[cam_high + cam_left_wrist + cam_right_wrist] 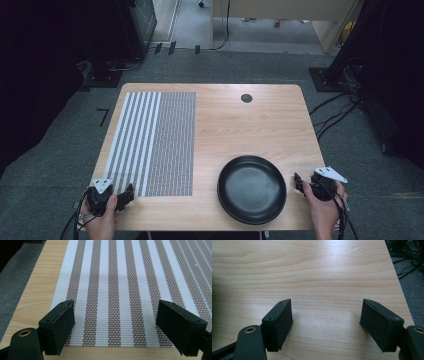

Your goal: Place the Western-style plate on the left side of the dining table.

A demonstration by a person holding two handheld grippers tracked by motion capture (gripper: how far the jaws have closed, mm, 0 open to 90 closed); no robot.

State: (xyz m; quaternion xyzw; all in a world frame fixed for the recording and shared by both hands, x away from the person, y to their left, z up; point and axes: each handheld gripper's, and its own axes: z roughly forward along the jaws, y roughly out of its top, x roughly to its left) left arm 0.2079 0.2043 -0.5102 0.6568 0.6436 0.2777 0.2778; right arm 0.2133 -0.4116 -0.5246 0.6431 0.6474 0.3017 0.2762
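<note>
1 striped placemat (152,142) on left half of the tabletop (240,120), lying flat. Long axis runs near edge to far edge in high view, stripes run the same way; broad white stripes on its left part, fine weave on the right. Near short edge sits close to the tabletop's front edge.

1 black plate (251,188), round, right way up, near-right area of the tabletop, just right of the mat's near corner, not touching it.

1 small dark round hole/grommet (246,98) far centre.

2 grippers, 1 per hand. Left gripper (125,195) at near-left corner, just at the mat's near edge, pointing toward the mat; in left gripper view its fingers (60,326) are spread wide, nothing between them, mat edge below/ahead. Right gripper (298,182) at near-right edge, just right of the plate, apart from it; right gripper view: fingers (278,323) spread wide over bare wood, nothing pinched.
</note>
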